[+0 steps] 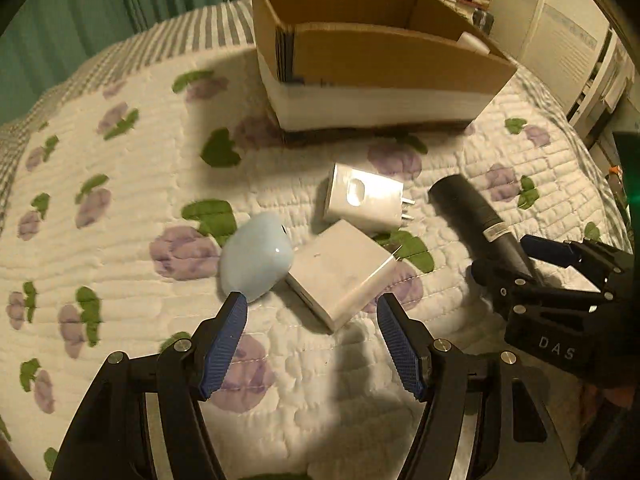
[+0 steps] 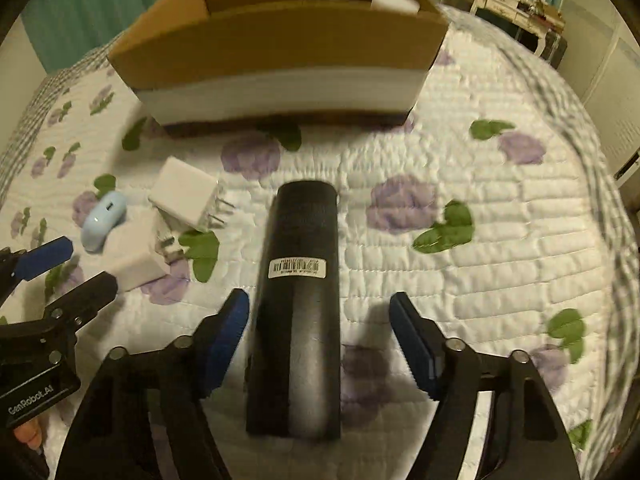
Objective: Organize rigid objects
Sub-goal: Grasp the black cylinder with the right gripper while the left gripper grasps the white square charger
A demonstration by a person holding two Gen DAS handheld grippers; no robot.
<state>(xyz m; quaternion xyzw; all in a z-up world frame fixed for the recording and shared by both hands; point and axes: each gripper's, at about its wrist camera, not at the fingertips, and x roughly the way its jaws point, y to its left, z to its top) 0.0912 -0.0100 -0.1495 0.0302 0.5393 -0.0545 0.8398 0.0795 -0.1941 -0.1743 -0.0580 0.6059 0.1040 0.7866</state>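
Quilted bed [image 1: 120, 240], floral print, carries all items. Cardboard box [image 1: 384, 64] at the far side: one white item [image 2: 394, 0] already inside. Left to sort: blue case [image 1: 256, 260], two white chargers [image 1: 340, 272] [image 1: 366, 198], black cylinder [image 2: 298, 300]. Left claw [image 1: 312, 340] gapes empty above the nearer charger. Right claw [image 2: 320, 340] straddles the cylinder, pads not yet pressing.
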